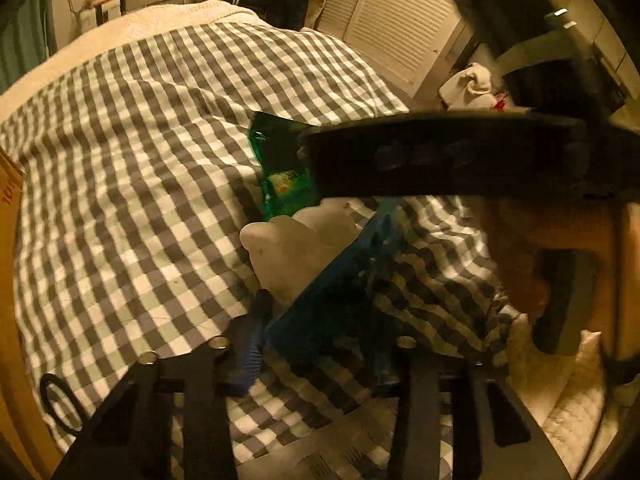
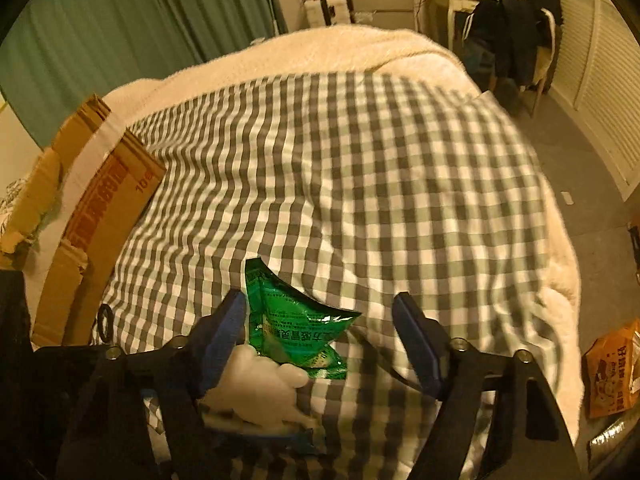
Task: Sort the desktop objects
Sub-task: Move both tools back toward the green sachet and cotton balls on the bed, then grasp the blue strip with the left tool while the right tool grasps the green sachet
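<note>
A green foil sachet (image 2: 296,326) lies on the grey-and-white checked cloth (image 2: 360,184). A white lumpy object (image 2: 260,384) lies against its near end. My right gripper (image 2: 320,344) is open, its blue fingers on either side of the sachet and the white object. In the left wrist view the sachet (image 1: 282,176) and the white object (image 1: 296,248) show beyond my left gripper (image 1: 316,360), which is open. The right gripper's dark body (image 1: 448,156) crosses over the sachet there, and one of its blue fingers (image 1: 348,280) slants down by the white object.
A cardboard box (image 2: 96,200) stands at the cloth's left edge. A black ring (image 2: 105,320) lies near the box. An orange packet (image 2: 612,372) lies on the floor to the right. A cream blanket (image 2: 320,52) lies under the cloth. A chair with dark clothes (image 2: 516,36) stands far right.
</note>
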`<state>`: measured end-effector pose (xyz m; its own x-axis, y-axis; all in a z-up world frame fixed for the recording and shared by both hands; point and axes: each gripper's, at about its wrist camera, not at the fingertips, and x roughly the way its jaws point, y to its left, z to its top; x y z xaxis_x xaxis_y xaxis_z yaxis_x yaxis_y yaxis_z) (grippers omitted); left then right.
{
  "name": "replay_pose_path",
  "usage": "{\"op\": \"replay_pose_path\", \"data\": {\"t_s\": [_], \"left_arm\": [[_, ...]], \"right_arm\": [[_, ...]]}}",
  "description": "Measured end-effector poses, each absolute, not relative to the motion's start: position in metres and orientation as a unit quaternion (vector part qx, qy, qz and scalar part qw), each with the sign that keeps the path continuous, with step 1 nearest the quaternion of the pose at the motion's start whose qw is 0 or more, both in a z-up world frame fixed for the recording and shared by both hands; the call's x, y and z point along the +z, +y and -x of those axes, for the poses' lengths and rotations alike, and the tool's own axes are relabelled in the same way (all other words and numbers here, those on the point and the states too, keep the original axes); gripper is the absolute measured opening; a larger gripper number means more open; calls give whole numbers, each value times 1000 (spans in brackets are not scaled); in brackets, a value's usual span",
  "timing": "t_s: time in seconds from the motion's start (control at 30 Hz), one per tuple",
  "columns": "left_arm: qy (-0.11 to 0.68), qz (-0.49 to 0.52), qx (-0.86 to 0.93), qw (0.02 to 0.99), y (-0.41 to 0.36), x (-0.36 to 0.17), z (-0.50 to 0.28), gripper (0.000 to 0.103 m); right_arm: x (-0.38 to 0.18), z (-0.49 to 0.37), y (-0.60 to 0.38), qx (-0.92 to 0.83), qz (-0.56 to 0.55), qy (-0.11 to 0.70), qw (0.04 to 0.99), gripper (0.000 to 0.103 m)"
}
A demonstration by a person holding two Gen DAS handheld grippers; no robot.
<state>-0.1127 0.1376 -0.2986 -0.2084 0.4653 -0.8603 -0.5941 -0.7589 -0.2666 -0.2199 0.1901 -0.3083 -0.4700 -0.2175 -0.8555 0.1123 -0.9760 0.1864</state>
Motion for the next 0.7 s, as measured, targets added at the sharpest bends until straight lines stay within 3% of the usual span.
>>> {"op": "replay_pose_path", "data": {"t_s": [0.03,0.23,0.7], "left_arm": [[56,529,773,346,137,-300,113,31],[58,525,769,359,141,-299,109,21],[84,496,786,358,162,-266,94,7]], "right_arm": [[-313,222,188,-852,-512,-51,97,55],[-315,220,190,-848,-512,-79,111,38],[-276,184,221,-883,-450,-116,63,32]]}}
